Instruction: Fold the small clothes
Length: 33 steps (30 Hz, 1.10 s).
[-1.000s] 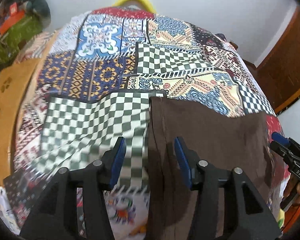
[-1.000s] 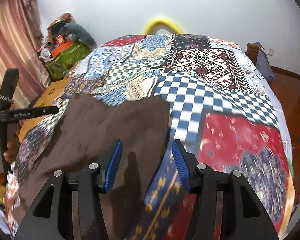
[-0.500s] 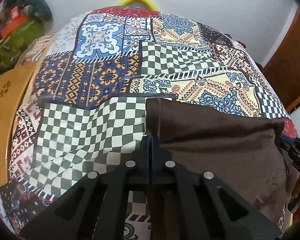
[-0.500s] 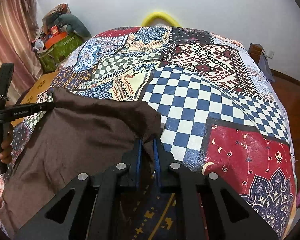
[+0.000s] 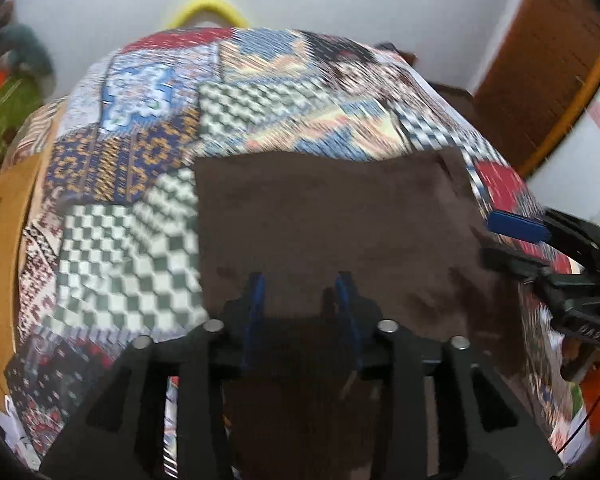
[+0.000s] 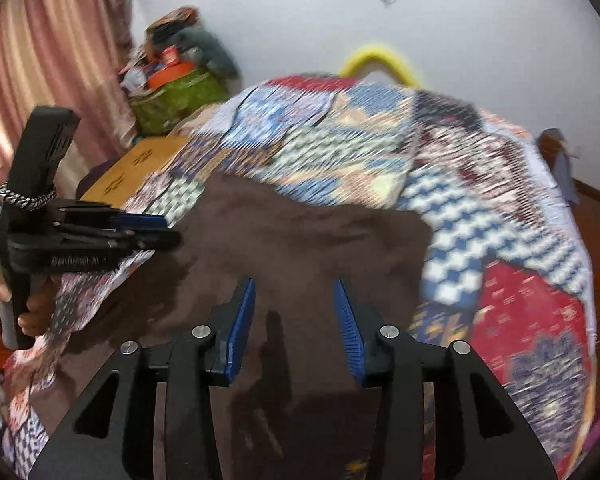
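Brown cloth (image 5: 332, 216) spread flat on the patchwork quilt (image 5: 132, 240), left gripper (image 5: 302, 292) released above it, right gripper (image 6: 294, 304) released too, both empty

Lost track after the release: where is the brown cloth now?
The brown cloth lies spread on the patchwork quilt, just ahead of both open grippers: centre in the left wrist view, left of centre in the right wrist view.
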Motion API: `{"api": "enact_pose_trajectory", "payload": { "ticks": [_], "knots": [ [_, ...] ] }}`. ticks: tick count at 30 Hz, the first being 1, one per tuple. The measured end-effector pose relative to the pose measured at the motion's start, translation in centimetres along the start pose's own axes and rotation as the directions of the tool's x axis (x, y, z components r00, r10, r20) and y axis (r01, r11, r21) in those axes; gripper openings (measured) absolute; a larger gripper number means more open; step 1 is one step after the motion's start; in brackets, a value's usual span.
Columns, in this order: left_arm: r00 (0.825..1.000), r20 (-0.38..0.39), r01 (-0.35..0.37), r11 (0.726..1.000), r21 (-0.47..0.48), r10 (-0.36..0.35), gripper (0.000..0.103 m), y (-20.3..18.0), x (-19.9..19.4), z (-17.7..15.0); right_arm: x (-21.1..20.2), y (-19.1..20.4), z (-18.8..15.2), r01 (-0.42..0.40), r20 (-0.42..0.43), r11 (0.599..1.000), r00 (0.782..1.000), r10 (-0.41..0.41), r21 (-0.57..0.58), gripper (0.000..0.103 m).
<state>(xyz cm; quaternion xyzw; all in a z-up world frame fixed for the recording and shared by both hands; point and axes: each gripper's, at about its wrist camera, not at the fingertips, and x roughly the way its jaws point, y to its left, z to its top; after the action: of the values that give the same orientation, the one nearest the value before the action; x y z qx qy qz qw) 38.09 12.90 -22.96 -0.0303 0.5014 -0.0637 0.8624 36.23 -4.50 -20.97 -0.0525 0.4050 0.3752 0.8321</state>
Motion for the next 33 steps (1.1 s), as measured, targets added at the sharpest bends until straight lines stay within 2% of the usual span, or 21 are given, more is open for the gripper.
{"api": "enact_pose_trajectory", "payload": {
  "ticks": [1, 2, 5, 7, 11, 17, 20, 25, 27, 30, 33],
  "knots": [
    [1.0, -0.01, -0.003, 1.0, 0.011, 0.003, 0.051, -0.4, 0.2, -0.5, 0.5, 0.4, -0.4, -0.004, -0.017, 1.0, 1.0, 0.003, -0.014, 0.045],
    [1.0, -0.022, -0.011, 1.0, 0.024, 0.012, 0.053, -0.7, 0.5, -1.0, 0.9, 0.9, -0.7, -0.004, -0.035, 1.0, 0.999, 0.003, -0.03, 0.046],
    [0.996, -0.051, -0.067, 0.996, 0.063, 0.07, 0.055, -0.9, 1.3, -2.6, 1.9, 1.3, -2.0, 0.013, -0.082, 0.999, 0.997, -0.017, -0.047, 0.047],
    [0.993, -0.043, -0.103, 0.992, 0.067, 0.106, 0.06, -0.5, 0.8, -3.4, 1.1, 1.0, -2.5, 0.031, -0.064, 0.999, 0.997, -0.033, -0.043, 0.049],
    [0.99, -0.055, -0.127, 0.991, 0.043, 0.129, 0.061, 1.2, -0.3, -4.9, -0.9, -0.2, -3.4, 0.038, -0.065, 0.999, 0.997, -0.038, -0.007, 0.055],
    [0.982, -0.068, -0.18, 0.983, -0.028, 0.177, 0.063, 4.4, -3.0, -7.9, -2.8, -1.2, -6.0, 0.09, -0.125, 0.996, 0.988, -0.086, 0.029, 0.055],
    [0.974, -0.055, -0.221, 0.974, -0.052, 0.218, 0.063, 5.1, -5.2, -9.1, -4.7, -1.0, -7.0, 0.096, -0.124, 0.995, 0.988, -0.091, 0.04, 0.055],
    [0.974, -0.006, -0.227, 0.971, -0.068, 0.227, 0.065, 4.6, -9.9, -11.1, -8.5, 0.6, -7.4, 0.08, -0.065, 0.996, 0.995, -0.078, 0.026, 0.058],
    [0.973, 0.018, -0.228, 0.972, -0.055, 0.229, 0.073, 3.7, -11.6, -12.0, -9.9, 1.7, -7.6, 0.069, -0.038, 0.998, 0.997, -0.069, 0.01, 0.062],
    [0.973, 0.047, -0.223, 0.974, -0.04, 0.224, 0.087, 2.1, -13.5, -13.7, -11.3, 3.6, -8.4, 0.051, -0.013, 0.999, 0.999, -0.052, -0.018, 0.062],
    [0.982, 0.028, -0.184, 0.982, -0.035, 0.185, 0.09, 0.7, -13.9, -15.5, -11.7, 5.6, -9.8, 0.029, -0.02, 0.999, 0.999, -0.03, -0.043, 0.062]
  ]
}}
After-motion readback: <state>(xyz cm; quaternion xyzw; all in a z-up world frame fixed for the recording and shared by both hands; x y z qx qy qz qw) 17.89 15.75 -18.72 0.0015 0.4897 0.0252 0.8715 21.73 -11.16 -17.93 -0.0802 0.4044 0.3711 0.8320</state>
